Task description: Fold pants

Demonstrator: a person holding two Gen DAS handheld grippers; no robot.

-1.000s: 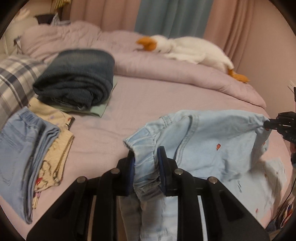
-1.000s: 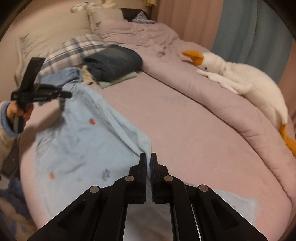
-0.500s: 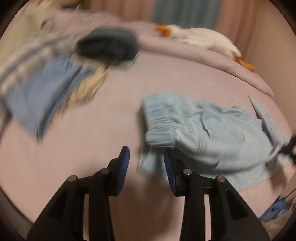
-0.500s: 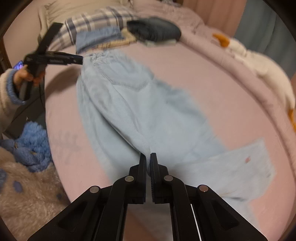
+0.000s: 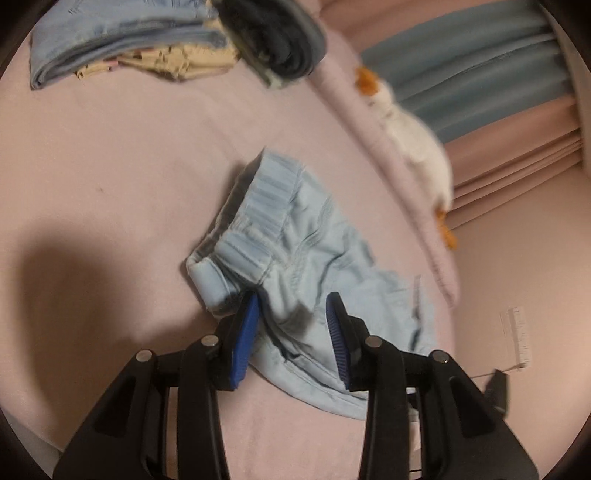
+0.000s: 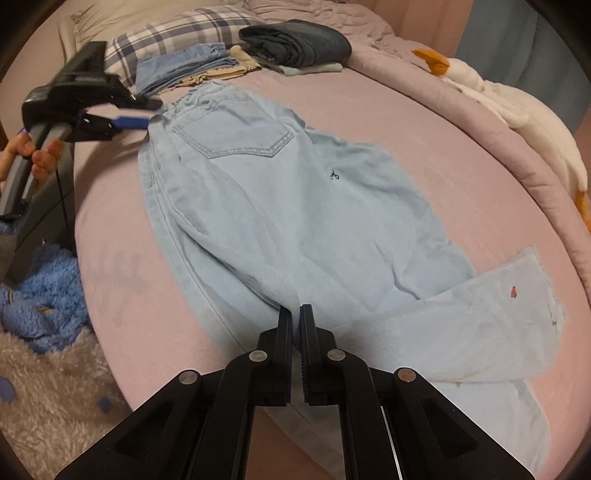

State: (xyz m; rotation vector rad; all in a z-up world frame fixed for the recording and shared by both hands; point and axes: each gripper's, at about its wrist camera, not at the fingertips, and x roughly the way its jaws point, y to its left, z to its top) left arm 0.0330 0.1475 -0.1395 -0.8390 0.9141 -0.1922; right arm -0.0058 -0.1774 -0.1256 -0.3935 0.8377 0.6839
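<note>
Left gripper [image 5: 291, 314] sits low at bottom centre of its own view, blue pads [image 5: 243, 339] spread wide with nothing between them, hovering just over the waistband end of the light blue pants [image 5: 295, 258]. Right wrist view shows the same tool [image 6: 147, 112] at upper left, held by a hand [image 6: 33, 158] on its grip, tips at the waistband corner; whether they touch the cloth I cannot tell. Right gripper [image 6: 295, 317] at bottom centre of its view, jaws pinched together on a ridge of denim along the leg. Pants lie spread on the pink bed [image 6: 424, 122], waistband toward upper left, back pocket up, one leg end folded across toward lower right. Right view only: plaid pillow [image 6: 173, 33], blue fuzzy cloth [image 6: 44, 295] on the floor at lower left, full length of the pants. Both views: folded clothes stack [image 6: 192, 66] with dark rolled jeans [image 6: 295, 40], and a white goose plush [image 6: 517, 110]. Left view only: teal and pink curtains [image 5: 480, 74] at upper right.
</note>
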